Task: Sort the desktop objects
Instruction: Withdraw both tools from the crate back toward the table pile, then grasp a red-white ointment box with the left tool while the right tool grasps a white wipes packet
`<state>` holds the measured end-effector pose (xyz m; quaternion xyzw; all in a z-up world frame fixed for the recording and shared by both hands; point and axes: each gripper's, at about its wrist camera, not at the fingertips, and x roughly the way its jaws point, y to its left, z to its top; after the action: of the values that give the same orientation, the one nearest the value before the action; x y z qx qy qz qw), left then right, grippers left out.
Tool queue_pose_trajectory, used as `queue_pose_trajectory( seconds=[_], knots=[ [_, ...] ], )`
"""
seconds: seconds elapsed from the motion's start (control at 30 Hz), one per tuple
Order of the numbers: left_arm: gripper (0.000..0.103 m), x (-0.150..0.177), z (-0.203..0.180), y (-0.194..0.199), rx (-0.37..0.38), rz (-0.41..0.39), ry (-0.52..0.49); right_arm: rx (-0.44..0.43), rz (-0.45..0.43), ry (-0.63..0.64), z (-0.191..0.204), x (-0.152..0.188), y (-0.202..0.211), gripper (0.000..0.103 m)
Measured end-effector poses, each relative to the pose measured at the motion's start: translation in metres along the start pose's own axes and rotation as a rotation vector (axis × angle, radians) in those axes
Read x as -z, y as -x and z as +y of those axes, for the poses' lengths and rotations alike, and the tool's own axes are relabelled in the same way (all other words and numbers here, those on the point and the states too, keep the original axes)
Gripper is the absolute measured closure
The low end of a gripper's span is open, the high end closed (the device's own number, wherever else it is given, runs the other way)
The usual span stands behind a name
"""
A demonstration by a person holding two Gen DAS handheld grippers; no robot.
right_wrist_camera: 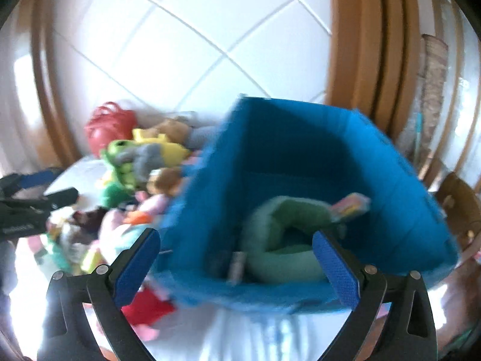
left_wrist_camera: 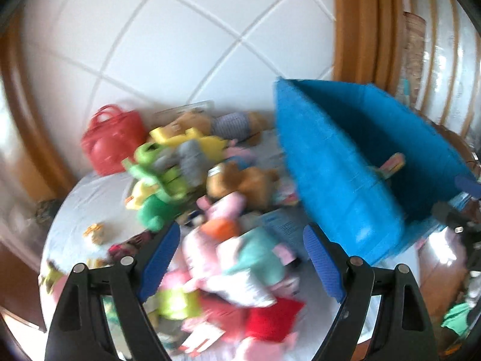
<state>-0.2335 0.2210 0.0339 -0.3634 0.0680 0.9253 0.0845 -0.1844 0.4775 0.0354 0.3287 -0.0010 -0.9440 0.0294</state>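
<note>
Fingers of left gripper (left_wrist_camera: 240, 258) spread over plush pile (left_wrist_camera: 228, 240); right gripper (right_wrist_camera: 240, 264) spread above blue bin (right_wrist_camera: 300, 162).

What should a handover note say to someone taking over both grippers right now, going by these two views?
Left gripper: open, empty, above the toy pile.
Right gripper: open, empty, at the mouth of the blue bin.
Done: a green plush and one small colourful item lie in the bin.
Left: most toys, including the red bag, remain on the white table beside the bin. Frames are blurred; details are uncertain.
</note>
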Motion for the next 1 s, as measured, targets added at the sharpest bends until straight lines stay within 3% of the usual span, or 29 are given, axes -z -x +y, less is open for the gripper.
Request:
queue_pose_trajectory(
  seconds=[0.1, 0.23, 0.37, 0.67, 0.8, 1.0],
  knots=[
    [0.007, 0.032, 0.039, 0.002, -0.029, 0.033, 0.036, -0.062, -0.008, 0.017, 0.043, 0.015, 0.004, 0.0],
    [0.007, 0.072, 0.082, 0.001, -0.076, 0.068, 0.068, -0.123, 0.008, 0.04, 0.095, 0.04, -0.004, 0.0],
    [0.007, 0.107, 0.103, -0.01, -0.078, 0.11, 0.088, -0.161, 0.066, 0.053, 0.127, 0.065, -0.025, 0.0],
    [0.007, 0.173, 0.098, -0.051, -0.05, 0.197, 0.054, -0.192, 0.179, 0.062, 0.141, 0.109, -0.075, 0.001],
    [0.007, 0.195, 0.091, -0.073, -0.023, 0.222, 0.009, -0.179, 0.2, 0.057, 0.146, 0.125, -0.094, 0.014],
    [0.007, 0.22, 0.083, -0.106, 0.043, 0.245, -0.095, -0.137, 0.23, 0.004, 0.159, 0.146, -0.113, 0.015]
  ],
)
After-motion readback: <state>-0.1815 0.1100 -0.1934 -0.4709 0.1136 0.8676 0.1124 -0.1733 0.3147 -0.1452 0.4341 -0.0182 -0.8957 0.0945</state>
